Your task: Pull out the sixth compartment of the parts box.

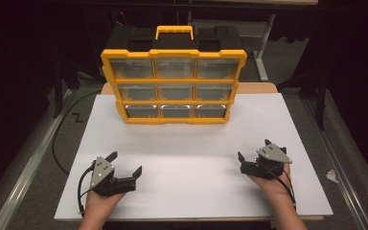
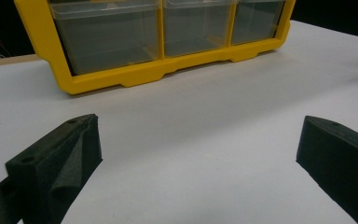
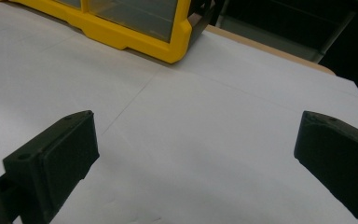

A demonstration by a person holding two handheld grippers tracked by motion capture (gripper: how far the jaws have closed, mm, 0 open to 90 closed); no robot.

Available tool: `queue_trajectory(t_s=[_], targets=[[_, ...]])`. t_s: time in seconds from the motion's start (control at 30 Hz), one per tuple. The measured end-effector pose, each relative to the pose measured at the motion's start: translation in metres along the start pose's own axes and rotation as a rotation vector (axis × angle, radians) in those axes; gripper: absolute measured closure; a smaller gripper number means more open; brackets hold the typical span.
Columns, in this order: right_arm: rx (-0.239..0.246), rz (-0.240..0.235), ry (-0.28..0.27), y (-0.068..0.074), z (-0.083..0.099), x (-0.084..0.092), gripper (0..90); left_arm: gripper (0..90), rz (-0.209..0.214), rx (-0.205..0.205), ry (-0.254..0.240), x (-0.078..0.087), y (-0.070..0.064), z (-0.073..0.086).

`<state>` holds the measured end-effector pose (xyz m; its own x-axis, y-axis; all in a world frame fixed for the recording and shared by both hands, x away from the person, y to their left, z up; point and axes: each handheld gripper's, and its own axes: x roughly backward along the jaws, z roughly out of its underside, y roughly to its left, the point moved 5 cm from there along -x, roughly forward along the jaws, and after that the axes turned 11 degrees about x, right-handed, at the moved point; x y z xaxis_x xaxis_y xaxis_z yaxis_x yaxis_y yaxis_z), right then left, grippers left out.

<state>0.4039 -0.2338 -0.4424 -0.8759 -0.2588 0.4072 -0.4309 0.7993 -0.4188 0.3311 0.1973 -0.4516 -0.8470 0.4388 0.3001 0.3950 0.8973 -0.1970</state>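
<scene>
A yellow organizer case with three rows of clear drawers stands upright at the far middle of the white tabletop. Its bottom drawers look empty in the left gripper view, and its lower right corner shows in the right gripper view. My left gripper rests near the front left of the table, open, jaws wide apart with nothing between them. My right gripper sits near the front right, also open and holding nothing. Both point toward the case, well short of it.
A black base with a yellow handle sits behind the organizer. A wooden table edge shows past the white sheet. A cable runs on the grey floor at left, and a small white scrap lies at right.
</scene>
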Motion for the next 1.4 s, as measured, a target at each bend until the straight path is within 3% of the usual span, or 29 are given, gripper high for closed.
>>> queue_trajectory(t_s=[0.27,0.73,1.13,1.4], targets=[[0.098,0.025,0.033,-0.001,0.004,-0.003,0.9,0.6,-0.008,0.001,-0.006,0.0,0.0,-0.001],[0.278,0.043,0.091,0.014,0.004,-0.008,0.9,0.6,-0.014,0.007,-0.004,0.001,0.002,0.0],[0.457,0.094,0.108,0.022,-0.001,-0.006,0.9,0.7,-0.017,0.007,-0.009,0.002,0.004,-0.001],[0.523,0.118,0.11,0.022,-0.005,-0.002,0.9,0.7,-0.018,0.006,-0.008,0.002,0.004,-0.001]])
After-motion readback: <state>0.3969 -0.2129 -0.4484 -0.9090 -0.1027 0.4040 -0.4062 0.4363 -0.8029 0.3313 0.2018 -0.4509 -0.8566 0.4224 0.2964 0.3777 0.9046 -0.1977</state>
